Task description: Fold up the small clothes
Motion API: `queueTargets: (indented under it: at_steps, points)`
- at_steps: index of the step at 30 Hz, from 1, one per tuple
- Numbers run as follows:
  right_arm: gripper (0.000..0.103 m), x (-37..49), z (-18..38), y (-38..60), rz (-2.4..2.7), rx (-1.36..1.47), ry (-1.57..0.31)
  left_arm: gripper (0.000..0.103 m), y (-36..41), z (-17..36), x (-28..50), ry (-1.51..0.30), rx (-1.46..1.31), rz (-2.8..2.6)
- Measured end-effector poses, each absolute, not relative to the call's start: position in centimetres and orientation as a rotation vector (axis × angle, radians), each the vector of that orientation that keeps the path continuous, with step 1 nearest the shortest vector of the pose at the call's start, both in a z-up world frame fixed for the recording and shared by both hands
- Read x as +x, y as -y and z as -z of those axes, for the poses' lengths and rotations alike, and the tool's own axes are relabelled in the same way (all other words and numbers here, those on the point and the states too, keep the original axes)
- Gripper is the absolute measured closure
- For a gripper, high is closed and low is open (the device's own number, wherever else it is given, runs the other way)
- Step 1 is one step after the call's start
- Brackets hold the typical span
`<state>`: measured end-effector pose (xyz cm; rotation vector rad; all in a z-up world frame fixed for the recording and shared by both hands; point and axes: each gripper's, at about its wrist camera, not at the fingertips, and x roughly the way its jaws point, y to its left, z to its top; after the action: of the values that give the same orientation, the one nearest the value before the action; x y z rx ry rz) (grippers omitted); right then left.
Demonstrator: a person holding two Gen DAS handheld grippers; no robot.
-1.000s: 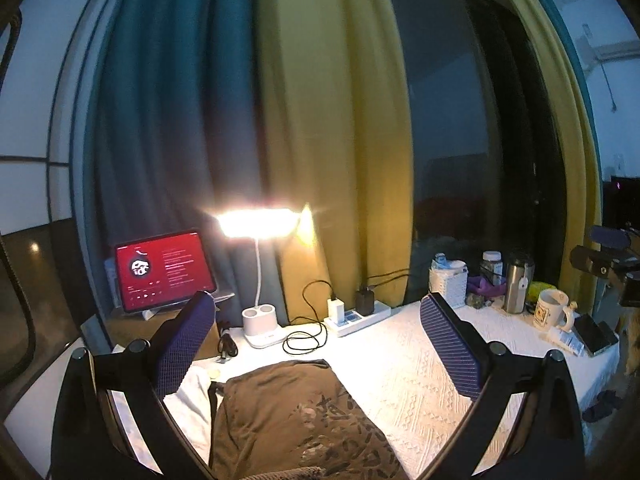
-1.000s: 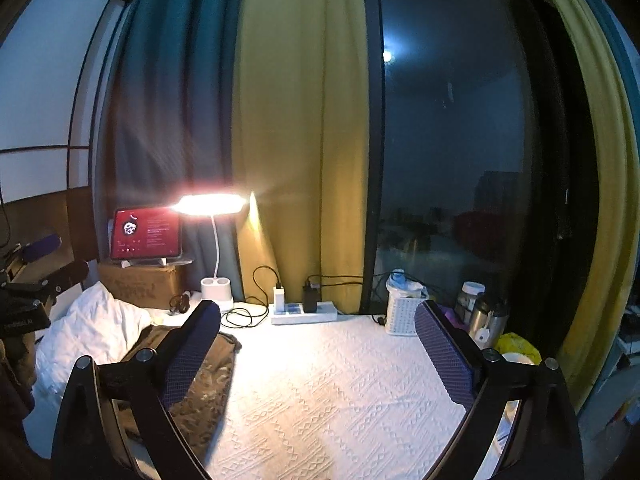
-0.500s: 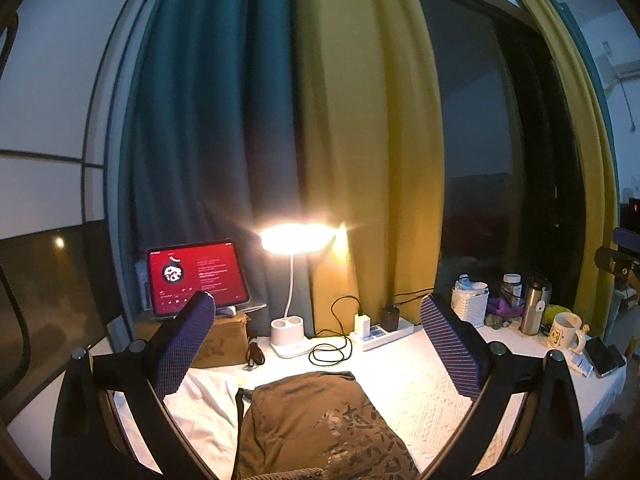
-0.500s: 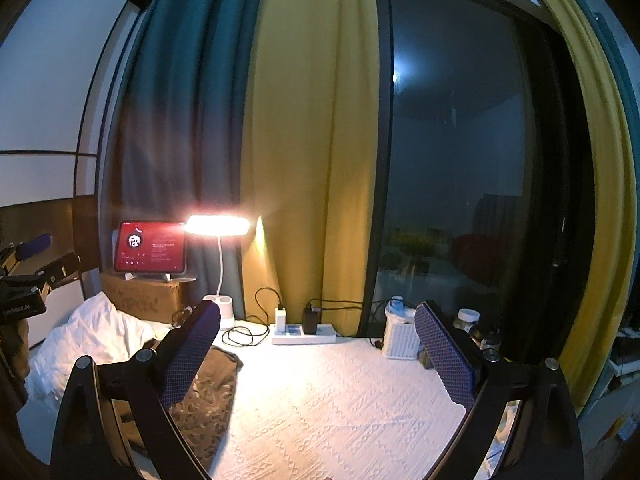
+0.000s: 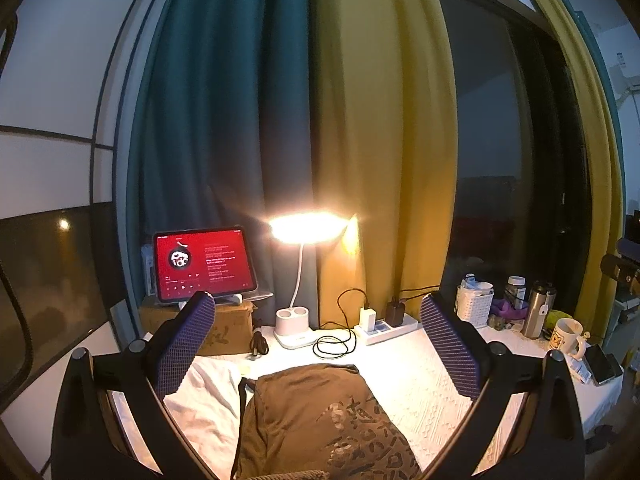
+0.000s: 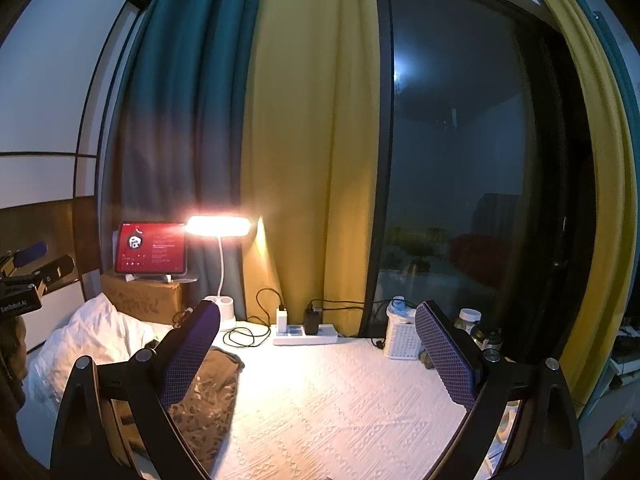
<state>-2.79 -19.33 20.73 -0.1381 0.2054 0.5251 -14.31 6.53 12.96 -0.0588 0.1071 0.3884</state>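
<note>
A brown garment with a pale leopard-like print lies on the white textured tablecloth, below and between the fingers of my left gripper. That gripper is open and holds nothing. In the right wrist view the same brown garment lies at the lower left, partly behind the left finger. My right gripper hangs open over the bare tablecloth, to the right of the garment. A white crumpled cloth lies just left of the garment.
At the back stand a lit desk lamp, a red-screen tablet on a cardboard box, a power strip with cables, a white basket, a steel flask, a mug and a phone. Curtains hang behind.
Both cameras have tilted and shifted slightly, so the lamp and tablet sit lower in the left view than half a second ago. The garment has not moved. Both grippers stay open.
</note>
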Motion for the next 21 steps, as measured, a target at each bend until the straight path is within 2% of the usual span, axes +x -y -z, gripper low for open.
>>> queueTargets:
  at_steps: [21]
  points:
    - [0.004, -3.00, -20.61, 19.37, -0.526, -0.141, -0.211, 0.002, -7.04, -12.62, -14.39, -0.125, -0.066, -0.396]
